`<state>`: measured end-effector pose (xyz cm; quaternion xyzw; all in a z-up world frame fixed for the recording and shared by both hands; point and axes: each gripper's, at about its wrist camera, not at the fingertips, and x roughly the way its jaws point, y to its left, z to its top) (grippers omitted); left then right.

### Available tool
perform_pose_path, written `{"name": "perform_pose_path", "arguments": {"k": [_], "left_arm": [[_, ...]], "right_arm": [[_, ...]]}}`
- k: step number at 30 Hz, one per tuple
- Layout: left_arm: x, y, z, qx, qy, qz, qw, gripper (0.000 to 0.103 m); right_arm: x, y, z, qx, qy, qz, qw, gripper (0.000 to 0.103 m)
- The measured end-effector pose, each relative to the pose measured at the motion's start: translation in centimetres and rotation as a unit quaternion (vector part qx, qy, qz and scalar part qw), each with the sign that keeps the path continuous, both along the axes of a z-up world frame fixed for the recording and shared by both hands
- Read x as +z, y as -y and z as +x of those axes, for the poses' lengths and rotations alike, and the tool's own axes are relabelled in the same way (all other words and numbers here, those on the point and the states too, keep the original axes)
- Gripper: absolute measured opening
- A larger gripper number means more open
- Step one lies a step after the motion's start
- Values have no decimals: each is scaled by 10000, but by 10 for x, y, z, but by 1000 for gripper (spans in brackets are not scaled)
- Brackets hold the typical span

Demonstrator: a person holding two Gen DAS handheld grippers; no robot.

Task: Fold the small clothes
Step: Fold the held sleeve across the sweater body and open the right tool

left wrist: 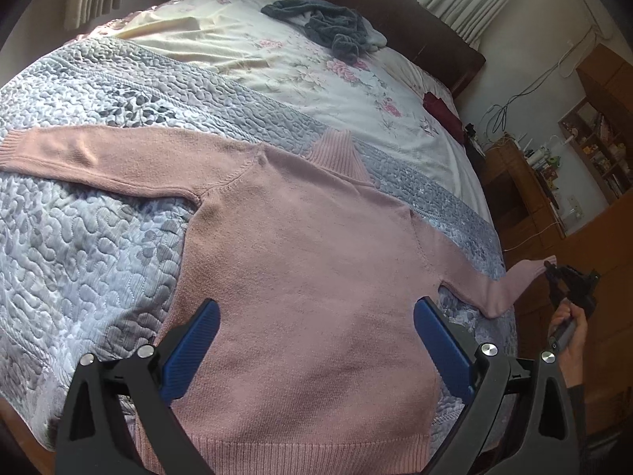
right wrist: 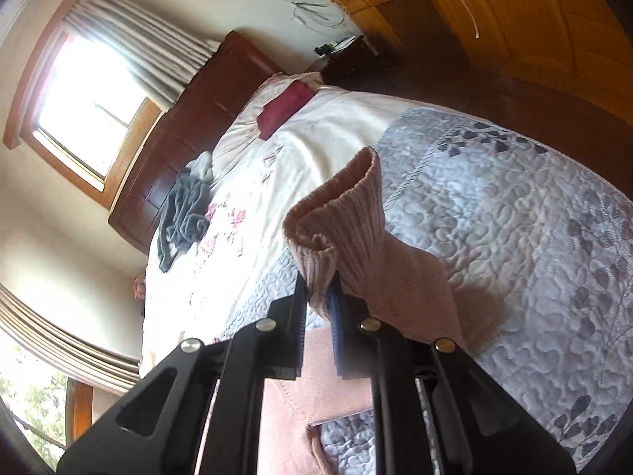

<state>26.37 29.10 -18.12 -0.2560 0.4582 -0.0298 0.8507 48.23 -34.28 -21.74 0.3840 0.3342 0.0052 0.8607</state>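
right gripper [right wrist: 317, 304] jaws clamped on pink sweater cuff [right wrist: 336, 213] — lifted above quilt [right wrist: 514, 237]

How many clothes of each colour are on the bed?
Pink: 1, the sweater, its cuff held by the right tongs
Grey: 1, the crumpled garment
Dark red: 1, the folded cloth
Total: 3

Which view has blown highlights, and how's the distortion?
Right wrist: window clipped white, horizon strongly tilted, sleeve cuff close but sharp. Left wrist: evenly lit, heavy fisheye bowing of the bed, dark vignette corners; pink sweater sharp.
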Motion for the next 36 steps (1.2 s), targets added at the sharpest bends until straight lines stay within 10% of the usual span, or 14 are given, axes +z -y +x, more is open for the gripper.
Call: {"name": "perform_pose_path", "arguments": {"k": [13, 28, 32, 33, 36], "left_arm": [[-16, -2, 41, -332, -70, -537, 9980, 99], [-71, 14, 113, -741, -294, -1026, 9915, 99], [-89, 26, 147, -927, -417, -1241, 9870, 99], [-94, 31, 157, -971, -435, -1350, 9851, 99], [-113, 49, 194, -1118, -619, -1878, 9739, 99]], "right_arm": [[0, -175, 26, 1326, 1, -993, 9862, 9], [-155, -362, 36, 2743, -1017, -3110, 9042, 9], [-162, -368, 26, 2925, -948, -3064, 9009, 37], [-158, -365, 23, 2971, -914, -2884, 9056, 55], [-137, -338, 6, 2585, -669, -2229, 9376, 67]]}}
